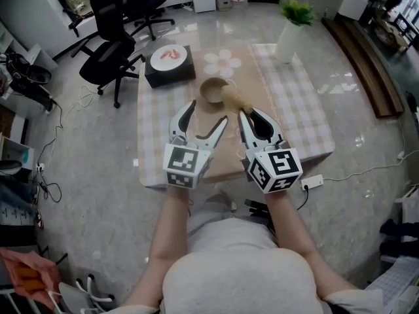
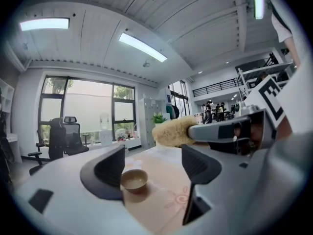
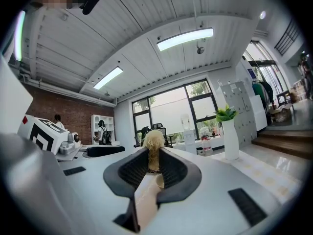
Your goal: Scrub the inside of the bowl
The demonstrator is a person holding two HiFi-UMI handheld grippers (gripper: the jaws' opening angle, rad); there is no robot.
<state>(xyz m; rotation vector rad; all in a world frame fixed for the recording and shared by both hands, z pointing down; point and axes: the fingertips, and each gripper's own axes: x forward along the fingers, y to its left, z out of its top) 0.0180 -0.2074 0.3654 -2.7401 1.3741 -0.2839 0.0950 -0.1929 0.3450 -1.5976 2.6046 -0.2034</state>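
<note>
I find the bowl (image 1: pixel 213 90) upright on the desk (image 1: pixel 298 113), ahead of both tools and clear of them. The left tool (image 1: pixel 206 118) has its jaws apart with nothing between the pads; its own view shows the bowl (image 2: pixel 134 180) low and ahead, toward the left jaw. The right tool (image 1: pixel 251 115) is clamped on a brush (image 1: pixel 230 97), long axis running forward along the jaws, its fluffy head at the bowl's right rim. The right tool is the nearer. Whether the head touches the rim I cannot tell. In the right gripper view the jaws and brush (image 3: pixel 153 143) hide nearly all of the bowl.
</note>
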